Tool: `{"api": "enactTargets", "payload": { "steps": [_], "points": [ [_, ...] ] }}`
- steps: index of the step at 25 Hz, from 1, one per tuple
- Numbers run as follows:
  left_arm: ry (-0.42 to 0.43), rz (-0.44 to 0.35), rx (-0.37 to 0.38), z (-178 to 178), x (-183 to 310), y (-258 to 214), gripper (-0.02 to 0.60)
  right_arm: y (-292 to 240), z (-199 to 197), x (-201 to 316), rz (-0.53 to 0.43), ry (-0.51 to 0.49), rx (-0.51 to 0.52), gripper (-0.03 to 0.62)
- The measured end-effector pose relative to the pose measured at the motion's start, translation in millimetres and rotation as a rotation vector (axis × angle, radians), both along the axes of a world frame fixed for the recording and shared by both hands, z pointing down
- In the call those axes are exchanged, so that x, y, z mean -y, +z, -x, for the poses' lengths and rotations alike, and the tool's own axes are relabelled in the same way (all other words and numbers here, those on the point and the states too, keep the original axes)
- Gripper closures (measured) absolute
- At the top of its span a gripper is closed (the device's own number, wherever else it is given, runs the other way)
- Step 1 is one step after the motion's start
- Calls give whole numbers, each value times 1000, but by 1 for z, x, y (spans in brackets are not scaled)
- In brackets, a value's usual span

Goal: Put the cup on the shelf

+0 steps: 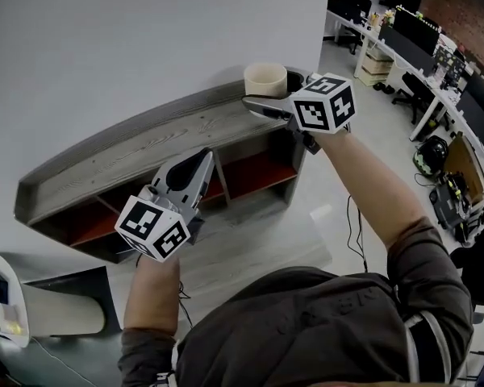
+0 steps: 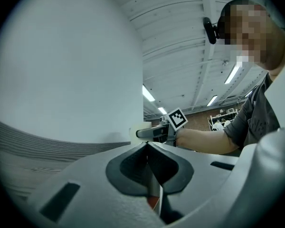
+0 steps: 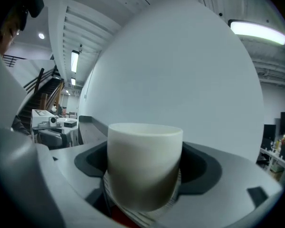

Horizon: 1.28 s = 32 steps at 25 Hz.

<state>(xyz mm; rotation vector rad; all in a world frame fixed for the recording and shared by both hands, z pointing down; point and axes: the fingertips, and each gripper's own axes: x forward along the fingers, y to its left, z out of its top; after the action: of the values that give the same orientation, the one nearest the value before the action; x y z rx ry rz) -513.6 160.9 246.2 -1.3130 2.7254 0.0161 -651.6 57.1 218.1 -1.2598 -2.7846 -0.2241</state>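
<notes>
A cream cup [image 1: 265,79] is held upright between the wide jaws of my right gripper [image 1: 266,95], over the right end of the grey wooden shelf's top board [image 1: 145,147]. In the right gripper view the cup [image 3: 145,165] fills the space between the dark pads [image 3: 92,161], with striped wood just below it. My left gripper [image 1: 206,155] is shut and empty, hovering at the front of the shelf near its middle. In the left gripper view its jaws [image 2: 147,147] meet, and the right gripper [image 2: 149,133] with the cup [image 2: 132,132] shows beyond them.
The shelf stands against a plain white wall [image 1: 105,39] and has open compartments with red floors [image 1: 254,174]. A white device [image 1: 8,305] sits at the lower left. Desks with monitors [image 1: 411,27] and a dark bag [image 1: 431,153] lie to the right.
</notes>
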Motion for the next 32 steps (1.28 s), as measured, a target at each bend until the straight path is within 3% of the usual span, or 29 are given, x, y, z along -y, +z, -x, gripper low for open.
{"api": "enactTargets", "payload": {
  "steps": [11,17,23,32],
  "points": [
    [25,6,-12,8,-5,9,586,35,24,-10,-123,95,-19,169],
    [50,10,-20,10,6,14,586,44,24,-2,-47,102,-87,164],
    [69,15,-15,6,18,11,586,37,19,4,-63,128,-20,114],
    [131,19,-11,2,53,8,586,0,-23,38,11,112,70,112]
  ]
}}
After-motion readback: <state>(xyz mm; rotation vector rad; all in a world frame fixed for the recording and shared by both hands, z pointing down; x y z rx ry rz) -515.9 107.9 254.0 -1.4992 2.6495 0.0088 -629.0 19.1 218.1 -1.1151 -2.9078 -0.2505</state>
